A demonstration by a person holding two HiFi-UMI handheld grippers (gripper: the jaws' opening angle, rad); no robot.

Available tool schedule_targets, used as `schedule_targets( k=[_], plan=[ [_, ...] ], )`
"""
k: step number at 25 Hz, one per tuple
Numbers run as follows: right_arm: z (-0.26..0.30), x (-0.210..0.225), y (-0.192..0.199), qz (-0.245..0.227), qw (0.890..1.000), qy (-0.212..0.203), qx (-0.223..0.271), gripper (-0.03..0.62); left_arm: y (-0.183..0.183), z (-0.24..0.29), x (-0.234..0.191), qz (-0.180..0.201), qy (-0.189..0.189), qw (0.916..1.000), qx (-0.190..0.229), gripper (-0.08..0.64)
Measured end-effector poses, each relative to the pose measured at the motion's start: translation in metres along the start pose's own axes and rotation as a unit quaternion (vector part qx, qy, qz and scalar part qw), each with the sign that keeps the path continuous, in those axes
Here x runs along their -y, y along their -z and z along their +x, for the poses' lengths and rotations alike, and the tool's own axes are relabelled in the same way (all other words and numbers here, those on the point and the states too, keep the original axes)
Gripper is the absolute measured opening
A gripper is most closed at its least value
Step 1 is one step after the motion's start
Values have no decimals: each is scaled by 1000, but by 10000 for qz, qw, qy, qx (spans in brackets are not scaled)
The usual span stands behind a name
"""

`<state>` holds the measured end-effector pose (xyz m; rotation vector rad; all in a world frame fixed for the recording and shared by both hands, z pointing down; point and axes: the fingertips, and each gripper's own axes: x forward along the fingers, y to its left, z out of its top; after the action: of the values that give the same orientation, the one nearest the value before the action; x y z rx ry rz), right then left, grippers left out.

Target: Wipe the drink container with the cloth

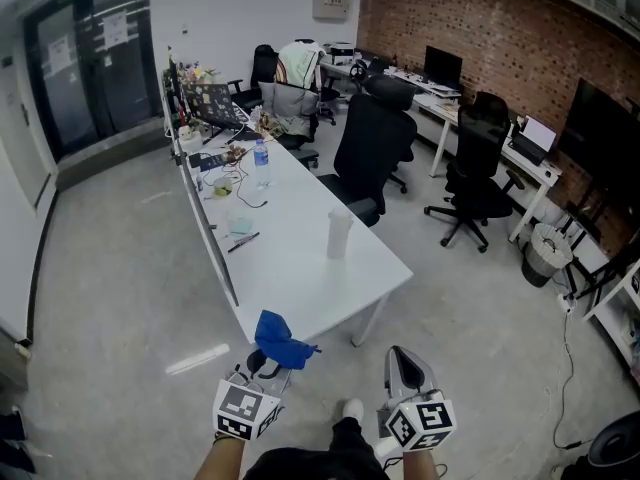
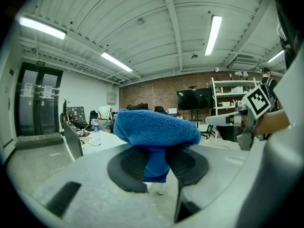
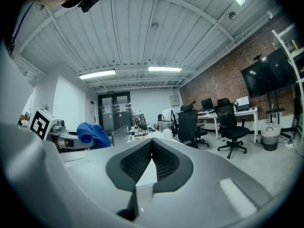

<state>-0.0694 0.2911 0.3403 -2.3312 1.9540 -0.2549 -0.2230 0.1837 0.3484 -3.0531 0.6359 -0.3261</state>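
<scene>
The left gripper (image 2: 156,171) holds the blue cloth (image 2: 156,127). Its two jaws pinch the middle of the cloth. The rest puffs up over them like a little hat. The right gripper (image 3: 151,152) is closed tight with nothing in it.

The drink container (image 1: 339,234) looks to be the tall pale cup. It stands straight up on the white table (image 1: 300,278), near the table's right edge. Nothing touches it. From the person, it is ahead, farther up the table, in between the two grippers. The cloth hangs just over the near end of the table, so I think it is a bit closer to the cup than the right gripper is. The cup is well apart from both.

To wipe it, the cloth has to go forward and a little to the right. The cup is tall and thin, so the empty gripper may need to hold it so it does not tip.

The table top is smooth and mostly bare near the cup. Farther along stands a water bottle (image 1: 261,163). A black chair (image 1: 372,148) sits to the right. The floor (image 1: 110,268) is gray, and a brick wall (image 1: 480,28) runs along the right side of the room.
</scene>
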Motion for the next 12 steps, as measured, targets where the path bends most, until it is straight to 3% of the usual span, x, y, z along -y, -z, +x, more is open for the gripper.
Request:
schedule_targets(
  k=[12],
  plan=[
    [57,49,6,84,9998,-130,-102,-3,3,69,-16,-4,-104,9998,-156,106]
  ],
)
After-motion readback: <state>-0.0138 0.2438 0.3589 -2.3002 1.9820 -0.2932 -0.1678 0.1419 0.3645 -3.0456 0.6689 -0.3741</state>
